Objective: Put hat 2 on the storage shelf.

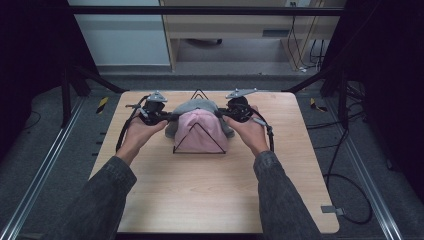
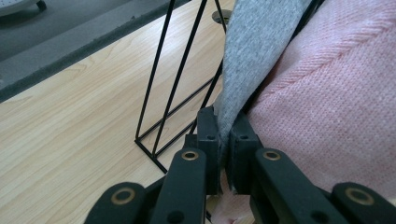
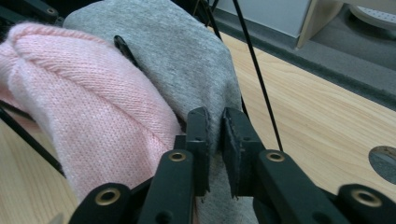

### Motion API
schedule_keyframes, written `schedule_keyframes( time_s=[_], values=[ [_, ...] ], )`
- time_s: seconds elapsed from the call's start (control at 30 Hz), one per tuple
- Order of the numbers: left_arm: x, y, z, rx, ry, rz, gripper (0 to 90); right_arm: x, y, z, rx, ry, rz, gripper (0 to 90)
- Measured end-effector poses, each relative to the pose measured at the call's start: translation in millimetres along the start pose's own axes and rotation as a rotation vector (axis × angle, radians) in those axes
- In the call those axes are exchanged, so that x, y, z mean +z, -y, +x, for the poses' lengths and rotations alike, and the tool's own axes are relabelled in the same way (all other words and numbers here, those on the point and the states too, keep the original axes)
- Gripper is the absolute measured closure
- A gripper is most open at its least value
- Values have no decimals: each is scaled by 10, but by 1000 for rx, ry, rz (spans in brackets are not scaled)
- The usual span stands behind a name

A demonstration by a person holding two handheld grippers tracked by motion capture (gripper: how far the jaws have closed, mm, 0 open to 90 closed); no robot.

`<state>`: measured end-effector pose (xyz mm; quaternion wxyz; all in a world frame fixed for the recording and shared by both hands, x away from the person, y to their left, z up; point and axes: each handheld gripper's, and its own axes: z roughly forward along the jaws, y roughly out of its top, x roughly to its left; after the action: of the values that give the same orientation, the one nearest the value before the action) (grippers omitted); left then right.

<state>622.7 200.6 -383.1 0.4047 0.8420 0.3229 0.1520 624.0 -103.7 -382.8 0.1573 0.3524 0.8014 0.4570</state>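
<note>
Grey jersey cloth [image 1: 200,106] lies draped over a black wire triangular rack [image 1: 199,139] near the far edge of the light wooden table [image 1: 215,190], midway between its sides, just behind a pink knitted cloth [image 1: 197,131] on the same rack. Both grippers pinch its opposite side edges: left gripper [image 2: 224,140] and right gripper [image 3: 215,135] each have jaws closed narrow on grey fabric. It looks like mid-draping or lifting; the next move probably needs both hands moving evenly together.

Beyond my light wooden table [image 1: 210,195] lies grey carpeted floor [image 1: 45,125], with a pale wooden cabinet [image 1: 240,30] behind, black cables [image 1: 345,185] trailing right, and a yellow-black striped tape strip [image 1: 102,104] left.
</note>
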Motion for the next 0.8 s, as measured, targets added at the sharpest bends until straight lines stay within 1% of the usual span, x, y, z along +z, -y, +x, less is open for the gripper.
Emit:
schedule_keyframes(
  time_s=[0.07,0.23,0.33,0.37,0.43,0.5,0.63,0.67,0.7,0.73,0.77,0.8],
  values=[
    [2,7,3,-3,-8,0,837,-14,-3,-5,-2,4,-2,781],
    [-6,46,20,-21,-40,-13,724,-65,7,-16,-1,16,-9,706],
    [-13,62,23,-28,-42,-5,677,-100,14,-27,3,34,-7,655],
    [-21,62,21,-26,-45,-3,658,-111,11,-30,4,40,-9,636],
    [-48,58,14,-28,-59,-24,632,-135,3,-34,8,53,-13,602],
    [-72,52,8,-30,-61,-37,603,-151,-5,-30,8,61,-15,573],
    [-106,53,-14,-12,-75,-30,552,-186,-19,-18,2,82,-20,502],
    [-126,51,-30,-7,-114,-23,526,-198,-22,-19,-4,89,-23,479],
    [-140,50,-44,-2,-144,-26,489,-223,-25,-11,0,97,-30,459],
    [-160,50,-60,1,-150,-36,460,-240,-28,-7,-3,105,-37,438],
    [-176,53,-65,-9,-131,-48,433,-260,-30,-1,-7,113,-46,417],
    [-190,56,-69,-19,-126,-54,402,-274,-30,8,-13,119,-51,398]
  ],
)
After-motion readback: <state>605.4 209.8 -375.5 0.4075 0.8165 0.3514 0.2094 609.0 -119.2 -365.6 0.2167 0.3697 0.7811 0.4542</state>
